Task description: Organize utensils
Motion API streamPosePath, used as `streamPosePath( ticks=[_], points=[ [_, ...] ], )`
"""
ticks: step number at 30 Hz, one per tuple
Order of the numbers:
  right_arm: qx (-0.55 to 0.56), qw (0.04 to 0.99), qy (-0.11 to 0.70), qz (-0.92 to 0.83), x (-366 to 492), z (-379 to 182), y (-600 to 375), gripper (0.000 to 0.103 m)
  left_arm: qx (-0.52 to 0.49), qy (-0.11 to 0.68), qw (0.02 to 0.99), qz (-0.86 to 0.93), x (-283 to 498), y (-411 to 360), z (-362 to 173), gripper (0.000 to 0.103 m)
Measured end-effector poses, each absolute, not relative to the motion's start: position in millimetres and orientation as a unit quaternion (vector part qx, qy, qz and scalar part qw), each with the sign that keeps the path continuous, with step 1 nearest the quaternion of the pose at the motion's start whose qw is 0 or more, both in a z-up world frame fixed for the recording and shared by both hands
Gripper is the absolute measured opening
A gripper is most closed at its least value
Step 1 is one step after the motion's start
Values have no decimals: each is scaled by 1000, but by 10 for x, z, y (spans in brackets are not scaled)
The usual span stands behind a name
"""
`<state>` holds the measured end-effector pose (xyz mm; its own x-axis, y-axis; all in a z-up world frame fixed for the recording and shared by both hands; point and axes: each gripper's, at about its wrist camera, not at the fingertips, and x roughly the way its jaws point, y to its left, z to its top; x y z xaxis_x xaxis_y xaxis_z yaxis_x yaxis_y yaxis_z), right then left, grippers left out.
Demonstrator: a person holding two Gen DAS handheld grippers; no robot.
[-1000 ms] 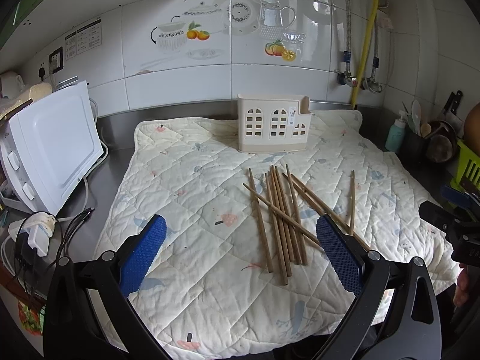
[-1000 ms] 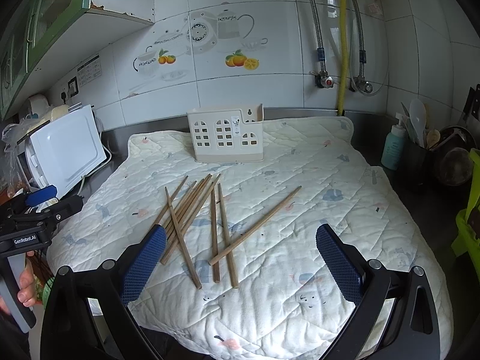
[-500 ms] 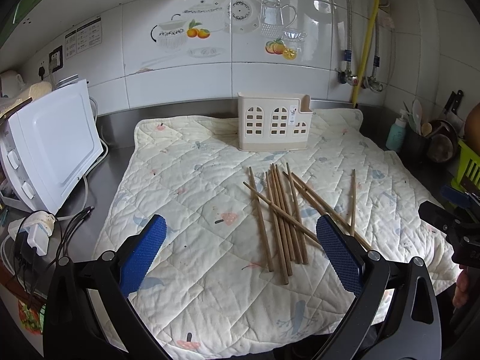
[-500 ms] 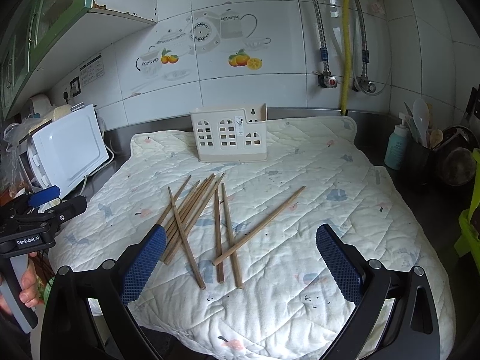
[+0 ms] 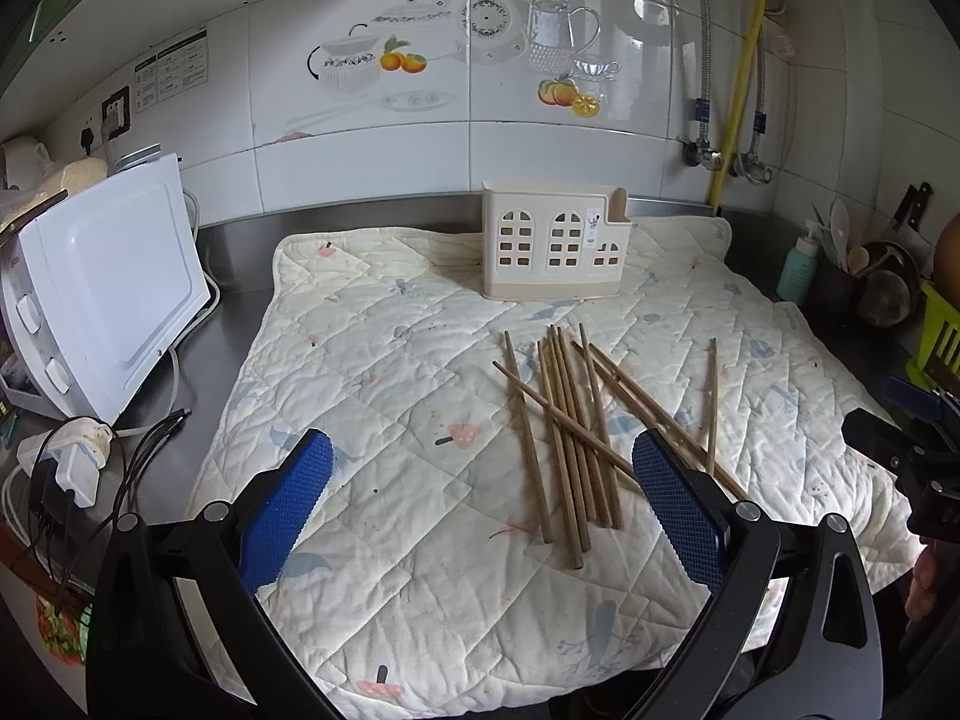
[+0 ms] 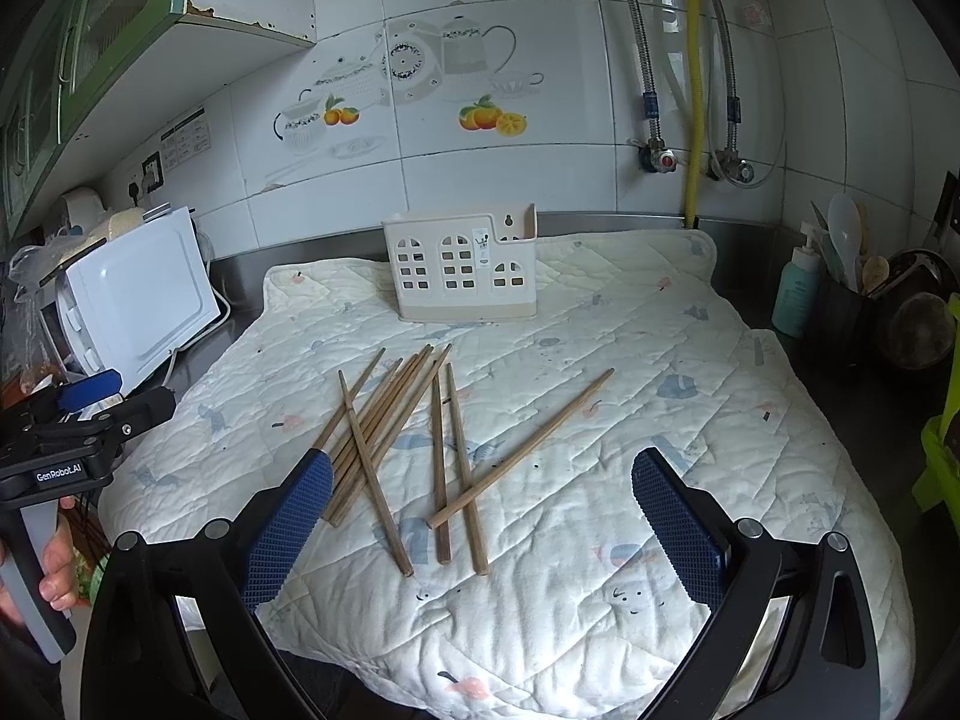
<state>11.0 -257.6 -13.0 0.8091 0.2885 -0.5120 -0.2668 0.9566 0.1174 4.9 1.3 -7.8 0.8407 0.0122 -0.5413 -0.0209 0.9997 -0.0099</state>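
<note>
Right, nothing sorted yet, by the look of it. Wooden chopsticks (image 5: 570, 426) scattered loose on the quilted mat (image 5: 390, 360), just in front of the cream utensil holder (image 5: 555, 249); most crossed in a rough bundle, one lying apart to the holder's right. No chopstick seen poking out of the holder, so the whole lot left to gather and drop in, judging from this.

Left gripper (image 5: 480, 513) hovering low over the mat's near edge, jaws spread wide, nothing between the blue pads (image 5: 285, 516). Right gripper (image 6: 483, 531) likewise: gaping, empty, poised above the near ends of the chopsticks in its own view. Holder standing upright at the mat's far side, close to the tiled wall (image 6: 510, 60).

Steel countertop (image 5: 231, 318) under the mat. White appliance (image 5: 114, 288) well left of the holder, cables beside it. Green bottle (image 6: 795, 288) and a dark pot of spoons off to the holder's right. Green cabinet (image 6: 72, 42) up high on the left.
</note>
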Motion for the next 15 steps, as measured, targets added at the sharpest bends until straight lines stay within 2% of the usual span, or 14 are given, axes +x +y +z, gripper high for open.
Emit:
streamPosePath(
  ticks=[15],
  points=[
    [21, 949, 277, 151, 140, -177, -2564, 97, -6, 287, 958, 9, 91, 3, -95, 98]
  ],
)
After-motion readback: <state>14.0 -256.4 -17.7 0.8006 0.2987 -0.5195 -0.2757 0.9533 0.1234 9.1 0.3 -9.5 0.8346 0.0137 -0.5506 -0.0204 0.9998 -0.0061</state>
